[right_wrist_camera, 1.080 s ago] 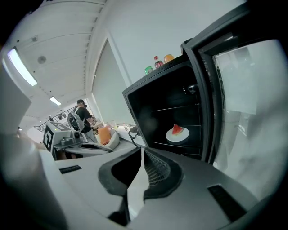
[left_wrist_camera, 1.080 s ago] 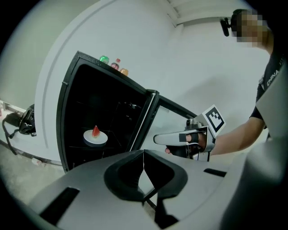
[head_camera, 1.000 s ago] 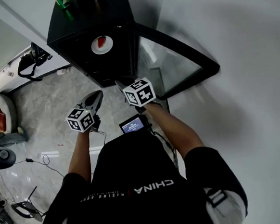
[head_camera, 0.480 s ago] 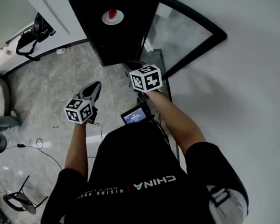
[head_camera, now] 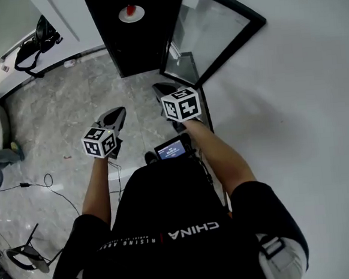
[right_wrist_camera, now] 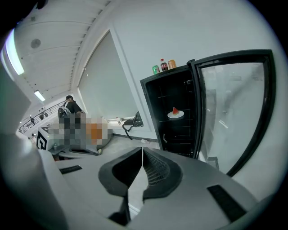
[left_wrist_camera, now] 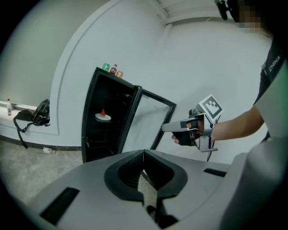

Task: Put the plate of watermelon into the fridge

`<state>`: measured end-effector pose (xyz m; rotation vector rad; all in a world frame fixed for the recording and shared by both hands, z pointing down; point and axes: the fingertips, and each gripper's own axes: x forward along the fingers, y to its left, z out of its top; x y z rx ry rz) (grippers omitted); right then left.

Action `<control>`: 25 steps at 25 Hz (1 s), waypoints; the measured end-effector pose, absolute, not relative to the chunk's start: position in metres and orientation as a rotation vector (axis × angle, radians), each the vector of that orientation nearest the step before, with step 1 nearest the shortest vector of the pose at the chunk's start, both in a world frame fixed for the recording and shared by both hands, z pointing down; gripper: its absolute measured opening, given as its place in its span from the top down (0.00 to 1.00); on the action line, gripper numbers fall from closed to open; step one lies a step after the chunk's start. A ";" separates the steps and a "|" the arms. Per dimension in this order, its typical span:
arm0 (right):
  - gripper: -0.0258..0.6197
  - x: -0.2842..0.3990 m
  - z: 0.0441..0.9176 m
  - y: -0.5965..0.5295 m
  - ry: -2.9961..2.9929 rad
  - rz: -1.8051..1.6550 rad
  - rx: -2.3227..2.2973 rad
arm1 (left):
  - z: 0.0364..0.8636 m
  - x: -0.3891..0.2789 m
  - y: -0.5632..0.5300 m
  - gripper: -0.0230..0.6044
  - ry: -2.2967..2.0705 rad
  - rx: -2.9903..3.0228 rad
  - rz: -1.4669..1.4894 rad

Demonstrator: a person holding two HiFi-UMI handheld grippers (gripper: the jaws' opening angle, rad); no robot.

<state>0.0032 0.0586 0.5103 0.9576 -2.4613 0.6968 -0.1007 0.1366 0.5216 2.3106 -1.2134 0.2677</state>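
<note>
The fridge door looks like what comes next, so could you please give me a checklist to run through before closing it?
1. Plate of watermelon on a shelf inside the fridge: ok.
2. Plate set far enough back to clear the door's swing: cannot tell.
3. Glass door standing wide open and in view: ok.
4. Left gripper jaws together, nothing between them: ok.
5. Right gripper jaws together, nothing between them: ok.
6. A gripper at the door, ready to push it: not ok; both are apart from it.
</note>
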 end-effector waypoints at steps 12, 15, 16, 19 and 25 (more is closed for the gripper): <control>0.93 0.074 0.499 0.071 -2.454 0.485 0.906 | 0.512 0.005 0.124 0.94 -1.193 2.373 0.341; 0.93 0.081 0.492 0.064 -2.482 0.473 0.884 | 0.505 0.028 0.119 0.94 -1.216 2.390 0.357; 0.93 0.081 0.489 0.063 -2.492 0.470 0.877 | 0.502 0.032 0.117 0.94 -1.225 2.396 0.360; 0.93 0.081 0.487 0.060 -2.511 0.445 0.853 | 0.492 0.038 0.110 0.94 -1.260 2.413 0.367; 0.93 0.071 0.482 0.063 -2.523 0.430 0.832 | 0.484 0.034 0.107 0.94 -1.303 2.410 0.407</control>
